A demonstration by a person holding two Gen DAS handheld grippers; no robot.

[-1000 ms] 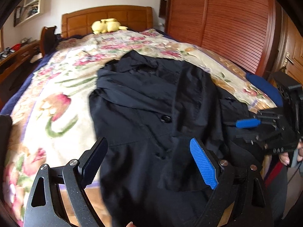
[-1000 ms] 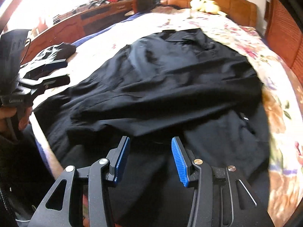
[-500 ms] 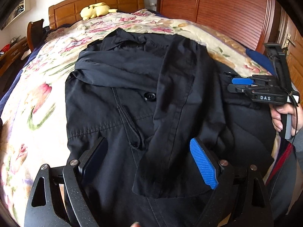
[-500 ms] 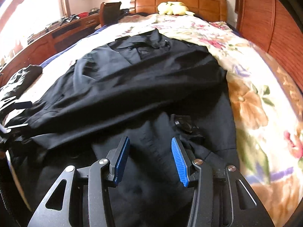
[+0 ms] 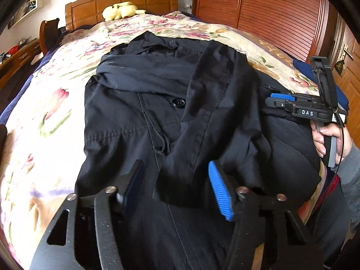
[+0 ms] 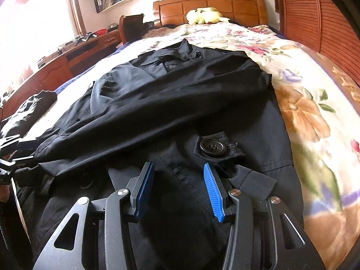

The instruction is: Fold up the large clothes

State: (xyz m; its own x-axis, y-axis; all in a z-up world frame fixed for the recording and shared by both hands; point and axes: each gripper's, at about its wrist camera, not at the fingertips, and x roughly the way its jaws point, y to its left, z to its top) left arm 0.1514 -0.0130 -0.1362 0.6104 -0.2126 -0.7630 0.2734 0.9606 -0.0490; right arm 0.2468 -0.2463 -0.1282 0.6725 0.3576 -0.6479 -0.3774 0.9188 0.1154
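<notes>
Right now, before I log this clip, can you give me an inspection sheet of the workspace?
Surface: bed with a floral blanket, mostly covered by the garment.
Job's things: large black buttoned coat spread flat, collar toward the headboard, sleeves folded across the front.
Clutter: yellow plush toy at the headboard; dark crumpled cloth at the bed's edge.
Grippers: left gripper closing, sleeve cuff between its jaws, not yet pinched; right gripper open over the coat's lower front.
Cables: thin black cord by the right hand.
Surroundings: wooden headboard, slatted wooden wardrobe, wooden desk.
</notes>
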